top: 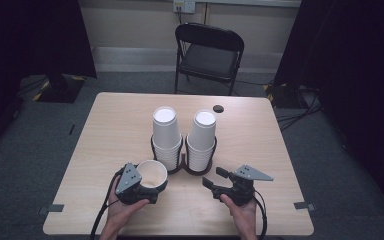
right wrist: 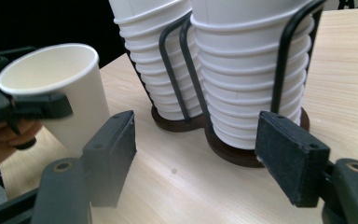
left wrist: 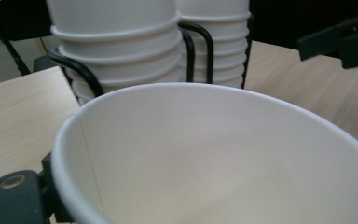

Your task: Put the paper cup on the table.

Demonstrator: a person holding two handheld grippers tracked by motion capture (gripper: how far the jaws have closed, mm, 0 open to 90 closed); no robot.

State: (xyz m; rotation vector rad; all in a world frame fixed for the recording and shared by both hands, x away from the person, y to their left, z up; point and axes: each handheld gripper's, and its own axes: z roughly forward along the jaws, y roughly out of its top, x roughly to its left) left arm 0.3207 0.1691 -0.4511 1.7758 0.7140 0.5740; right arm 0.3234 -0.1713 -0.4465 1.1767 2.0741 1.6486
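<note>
A single white paper cup (top: 152,173) is tilted toward me just above the table's near left, and my left gripper (top: 151,187) is shut on its wall. Its wide open mouth (left wrist: 214,154) looms in the left gripper view. Behind it, two stacks of upside-down white cups (top: 166,137) (top: 201,140) stand in a black wire holder (top: 182,166). My right gripper (top: 214,177) stands open at the near right with nothing between its jaws. In the right gripper view its jaws (right wrist: 196,154) point at the right stack (right wrist: 251,70), with the held cup (right wrist: 60,93) at the left.
The wooden table (top: 120,115) has a small dark round mark (top: 218,108) near its far edge. A black folding chair (top: 207,55) stands behind the table. Tape marks sit at the near corners. Dark curtains hang on both sides.
</note>
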